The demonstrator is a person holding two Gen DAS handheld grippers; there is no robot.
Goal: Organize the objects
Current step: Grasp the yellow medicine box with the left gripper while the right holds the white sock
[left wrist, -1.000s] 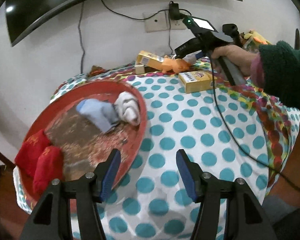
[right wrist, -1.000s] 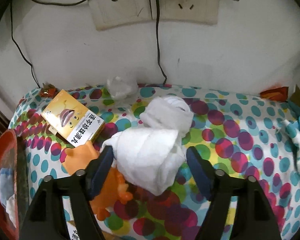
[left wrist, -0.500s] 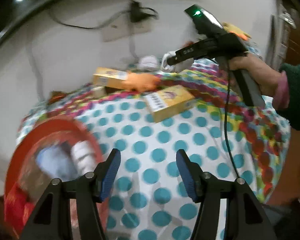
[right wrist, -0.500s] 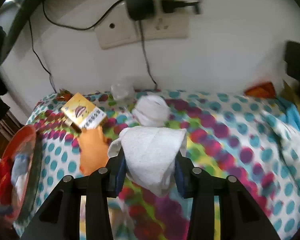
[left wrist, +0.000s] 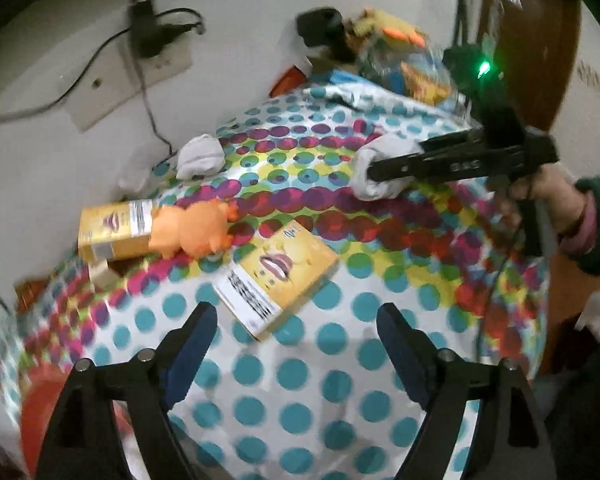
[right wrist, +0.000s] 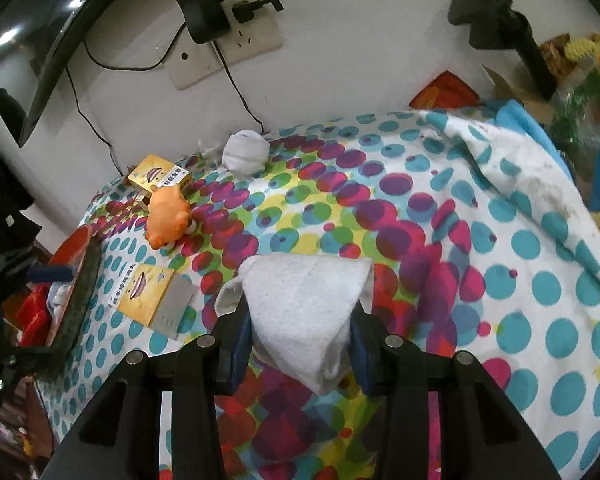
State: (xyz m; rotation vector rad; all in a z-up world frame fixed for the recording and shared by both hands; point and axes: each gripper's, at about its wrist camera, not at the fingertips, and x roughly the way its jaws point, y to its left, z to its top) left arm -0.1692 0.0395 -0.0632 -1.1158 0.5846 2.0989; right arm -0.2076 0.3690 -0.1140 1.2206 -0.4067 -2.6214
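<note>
My right gripper [right wrist: 298,330] is shut on a white sock [right wrist: 304,304] and holds it above the dotted tablecloth; it also shows in the left wrist view [left wrist: 384,172], held up at the right. My left gripper [left wrist: 296,332] is open and empty, just in front of a yellow box [left wrist: 276,276]. A second rolled white sock [right wrist: 245,151] lies near the wall. An orange toy [right wrist: 167,216] lies against another yellow box [right wrist: 159,176]. The red tray [right wrist: 70,264] with clothes sits at the table's left edge.
A wall socket with plugs and cables [right wrist: 228,36] is above the table's far edge. A pile of toys and packets [right wrist: 580,100] fills the far right corner. A black stand [right wrist: 500,20] rises there. A white-blue cloth [right wrist: 520,152] drapes over the right side.
My right gripper closed on the white sock and lifted it back from the wall. My left gripper swung right, away from the red tray, toward the yellow box.
</note>
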